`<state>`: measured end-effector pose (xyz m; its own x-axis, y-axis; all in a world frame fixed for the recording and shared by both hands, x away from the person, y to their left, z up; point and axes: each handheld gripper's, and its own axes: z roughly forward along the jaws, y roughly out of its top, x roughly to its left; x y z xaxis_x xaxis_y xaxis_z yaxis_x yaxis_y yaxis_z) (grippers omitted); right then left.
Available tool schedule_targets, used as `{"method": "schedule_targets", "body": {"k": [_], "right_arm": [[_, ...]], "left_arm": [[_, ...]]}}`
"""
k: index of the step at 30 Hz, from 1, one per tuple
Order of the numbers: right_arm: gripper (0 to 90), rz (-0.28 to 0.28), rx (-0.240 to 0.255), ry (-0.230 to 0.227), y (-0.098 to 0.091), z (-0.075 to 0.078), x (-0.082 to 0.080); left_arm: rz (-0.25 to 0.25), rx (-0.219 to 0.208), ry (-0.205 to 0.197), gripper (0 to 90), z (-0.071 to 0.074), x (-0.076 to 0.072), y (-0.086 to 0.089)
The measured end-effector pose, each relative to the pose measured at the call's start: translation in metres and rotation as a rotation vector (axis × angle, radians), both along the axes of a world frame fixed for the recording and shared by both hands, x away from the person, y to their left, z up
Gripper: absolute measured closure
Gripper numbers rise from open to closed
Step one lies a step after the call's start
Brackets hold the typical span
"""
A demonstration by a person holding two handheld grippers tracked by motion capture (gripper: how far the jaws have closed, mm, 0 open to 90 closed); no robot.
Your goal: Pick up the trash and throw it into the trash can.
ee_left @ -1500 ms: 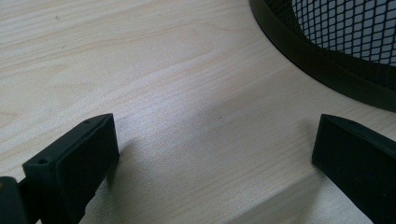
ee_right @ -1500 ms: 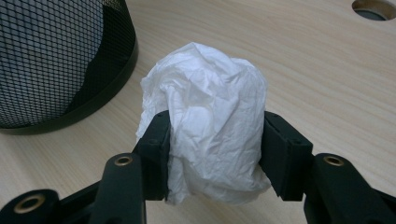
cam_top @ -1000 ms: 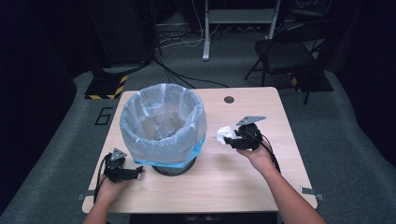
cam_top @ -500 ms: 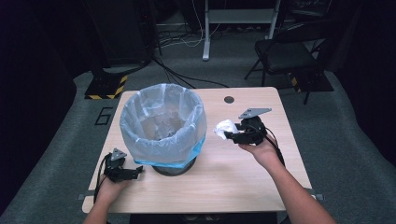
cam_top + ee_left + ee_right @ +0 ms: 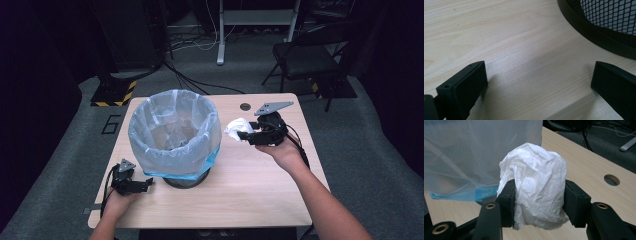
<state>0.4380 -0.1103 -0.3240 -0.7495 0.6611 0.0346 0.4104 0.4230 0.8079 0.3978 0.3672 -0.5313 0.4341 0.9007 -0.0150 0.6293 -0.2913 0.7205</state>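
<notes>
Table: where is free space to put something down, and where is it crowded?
Free: the front strip of the table between the two forearms, and the back right corner around the hole. Crowded: the left half, where the bin stands with the left gripper beside its base.

lab: floor cables [image 5: 200, 82], equipment stand [image 5: 220, 30]

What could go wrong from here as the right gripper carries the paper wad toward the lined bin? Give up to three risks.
1. The wad bulges well above the right gripper, which is pinching its lower half, so it might slip out over the table.
2. The bin rim stands close beside the wad; a low approach could snag the thin liner or tip the bin.
3. The left gripper rests open by the bin's base without bracing it.
</notes>
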Motion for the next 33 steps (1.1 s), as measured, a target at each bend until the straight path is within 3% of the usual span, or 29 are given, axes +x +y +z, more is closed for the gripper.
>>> {"method": "schedule_targets", "body": {"k": [10,18,28,33], "right_arm": [[49.2,0.026,0.021,-0.043,0.003,0.039,-0.006],[49.3,0.050,-0.001,-0.084,0.017,0.069,-0.009],[49.3,0.098,-0.014,-0.106,0.042,0.089,-0.009],[49.2,0.122,0.010,-0.109,0.056,0.096,-0.008]], "left_arm": [[0.000,0.000,0.000,0.2,0.000,0.000,0.000],[0.000,0.000,0.000,0.2,0.000,0.000,0.000],[0.000,0.000,0.000,0.2,0.000,0.000,0.000],[0.000,0.002,-0.001,0.2,0.000,0.000,0.000]]}}
